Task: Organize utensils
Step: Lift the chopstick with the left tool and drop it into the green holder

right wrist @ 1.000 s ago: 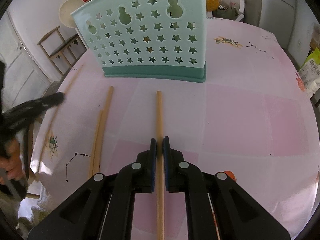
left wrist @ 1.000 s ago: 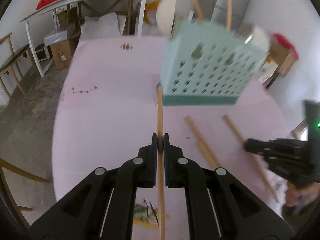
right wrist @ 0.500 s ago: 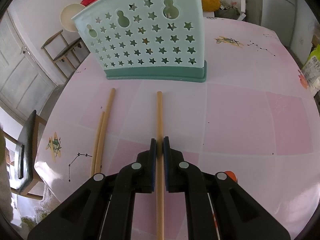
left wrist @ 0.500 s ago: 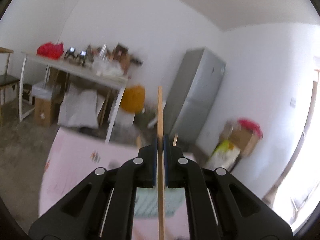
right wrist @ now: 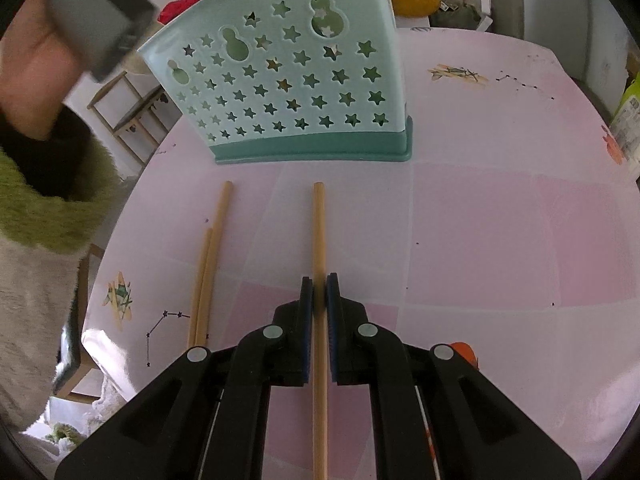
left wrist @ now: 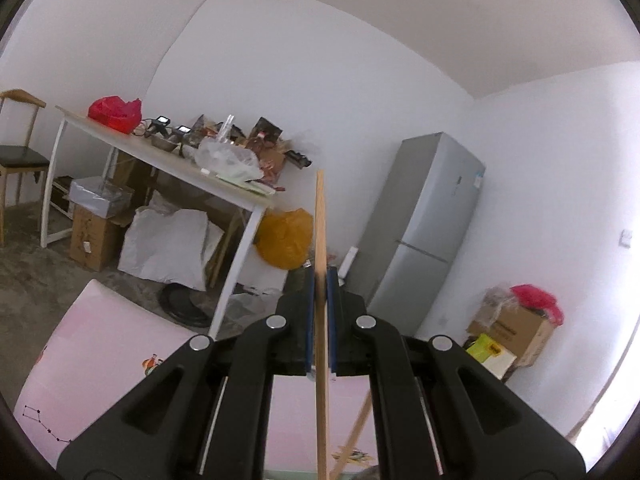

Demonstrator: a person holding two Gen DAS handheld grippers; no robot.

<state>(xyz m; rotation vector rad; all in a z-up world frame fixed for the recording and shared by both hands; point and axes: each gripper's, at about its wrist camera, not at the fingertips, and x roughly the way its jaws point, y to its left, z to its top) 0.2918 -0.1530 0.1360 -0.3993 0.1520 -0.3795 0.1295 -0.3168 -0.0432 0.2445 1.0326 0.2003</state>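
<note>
Since 1 second ago, the left gripper (left wrist: 319, 320) has been raised and tipped upward, its chopstick (left wrist: 320, 240) clamped and pointing at the fridge (left wrist: 420, 232). Only the right wrist view shows the teal holder (right wrist: 288, 80) on the pink table (right wrist: 500, 240), 2 loose chopsticks (right wrist: 208, 264) and the left hand (right wrist: 36, 60) above. The right gripper (right wrist: 319, 320) is closed on another chopstick (right wrist: 319, 232), aimed at the holder. Insertion appears in hand; lowering the left stick into the holder is judged next.
</note>
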